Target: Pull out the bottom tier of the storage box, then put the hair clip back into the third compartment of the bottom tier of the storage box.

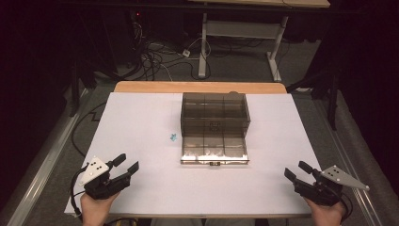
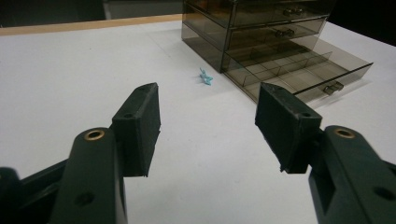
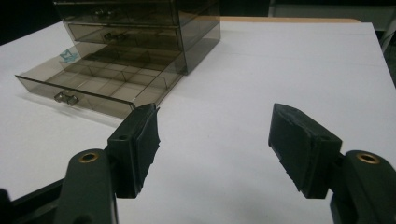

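A smoky, see-through drawer box (image 1: 214, 115) stands toward the far middle of the white table (image 1: 141, 122), with its bottom drawer (image 1: 214, 151) pulled out toward the person and divided into small compartments that look bare. Two more drawers above it sit closed, each with a small handle. Just left of the box, apart from it on the tabletop, lies a small blue piece (image 1: 173, 137) — in the left gripper view it lies beyond the jaws, close to the box's near corner (image 2: 205, 77), and in the right gripper view it shows through the tinted drawer (image 3: 69, 56). The left gripper (image 1: 126, 165) is held at the near left of the table, angled in toward the box, its jaws spread wide with nothing between them. The right gripper (image 1: 297, 169) is held at the near right, also angled toward the middle — its jaws likewise stand wide apart and hold nothing. Both grippers are well apart from the box and from the blue piece, each gripped by a hand at the table's near edge. Cables lie on the floor beyond the table.
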Motion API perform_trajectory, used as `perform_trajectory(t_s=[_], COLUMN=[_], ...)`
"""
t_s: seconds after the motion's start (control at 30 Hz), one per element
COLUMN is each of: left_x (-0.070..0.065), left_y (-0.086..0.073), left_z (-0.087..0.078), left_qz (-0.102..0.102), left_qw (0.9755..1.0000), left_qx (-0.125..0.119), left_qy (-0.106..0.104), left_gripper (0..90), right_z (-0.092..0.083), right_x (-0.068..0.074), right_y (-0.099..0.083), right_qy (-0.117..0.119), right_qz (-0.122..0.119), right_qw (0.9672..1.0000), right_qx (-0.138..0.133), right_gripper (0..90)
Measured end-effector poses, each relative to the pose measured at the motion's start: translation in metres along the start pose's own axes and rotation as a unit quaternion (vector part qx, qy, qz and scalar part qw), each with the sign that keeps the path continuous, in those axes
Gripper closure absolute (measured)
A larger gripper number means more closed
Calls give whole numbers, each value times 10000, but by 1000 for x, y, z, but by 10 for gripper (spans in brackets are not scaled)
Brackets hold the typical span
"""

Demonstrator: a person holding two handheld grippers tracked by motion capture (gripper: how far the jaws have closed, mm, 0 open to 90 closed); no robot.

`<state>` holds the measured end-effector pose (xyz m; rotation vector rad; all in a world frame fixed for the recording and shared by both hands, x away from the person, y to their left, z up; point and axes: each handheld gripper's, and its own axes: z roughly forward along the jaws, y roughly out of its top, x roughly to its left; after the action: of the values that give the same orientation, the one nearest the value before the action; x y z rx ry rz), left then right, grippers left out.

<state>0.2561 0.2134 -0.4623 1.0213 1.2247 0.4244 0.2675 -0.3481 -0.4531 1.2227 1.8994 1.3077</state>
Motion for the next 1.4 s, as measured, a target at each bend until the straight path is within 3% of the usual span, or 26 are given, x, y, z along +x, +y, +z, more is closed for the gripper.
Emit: perform_trajectory(t_s=[0.27, 0.8, 0.93, 1.4], left_x=[5, 0, -2, -24], left_y=[0, 3, 6, 7], left_z=[-1, 4, 12, 49], left_qz=[-191, -182, -240, 28], left_qw=[9998, 9998, 9996, 9979], left_qx=[10, 96, 169, 608], left_qy=[31, 3, -17, -199], left_gripper=[393, 408, 409, 425], right_z=[7, 6, 6, 4], right_x=[1, 3, 3, 4], right_y=[-1, -2, -3, -4], right_qy=[66, 146, 147, 282], right_qz=[-15, -9, 5, -20], right_qw=[9999, 9998, 9997, 9994], right_qx=[149, 155, 173, 200], right_gripper=[340, 339, 338, 336])
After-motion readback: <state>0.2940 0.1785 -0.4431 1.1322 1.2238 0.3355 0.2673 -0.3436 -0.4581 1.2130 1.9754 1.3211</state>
